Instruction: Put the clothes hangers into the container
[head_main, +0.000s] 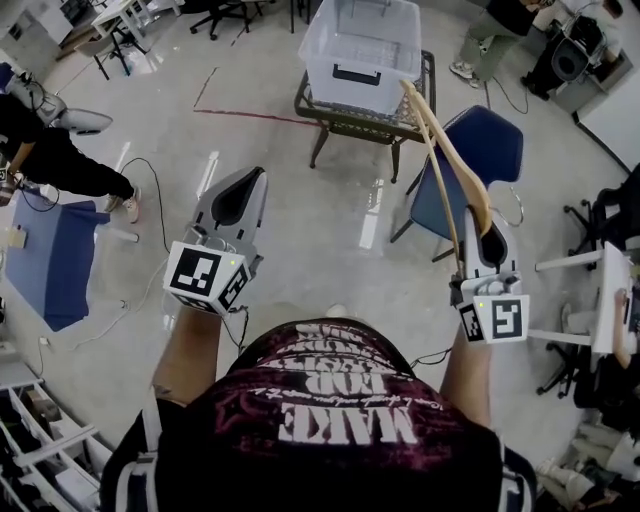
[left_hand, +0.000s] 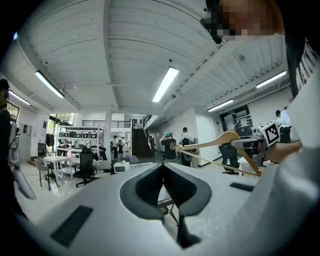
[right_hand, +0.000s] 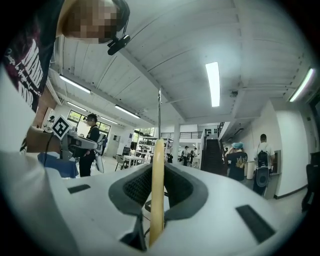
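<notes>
Upper centre of the head view: a clear container (head_main: 385, 60) on a dark low table (head_main: 330, 118), with a blue chair (head_main: 495, 140) just to its right and a blue cloth (head_main: 60, 260) on the floor at the left edge. The right gripper (head_main: 490, 218) has its jaws clamped on a wooden clothes hanger (head_main: 445, 160), whose far end shows against the container's right edge. The left gripper (head_main: 250, 180) has its jaws pressed together, with nothing between them.

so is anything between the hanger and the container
Nothing visible does. The right gripper holds the hanger out above the floor, its far end pointing at the container. The blue chair sits close to the right of that path, not across it.
</notes>
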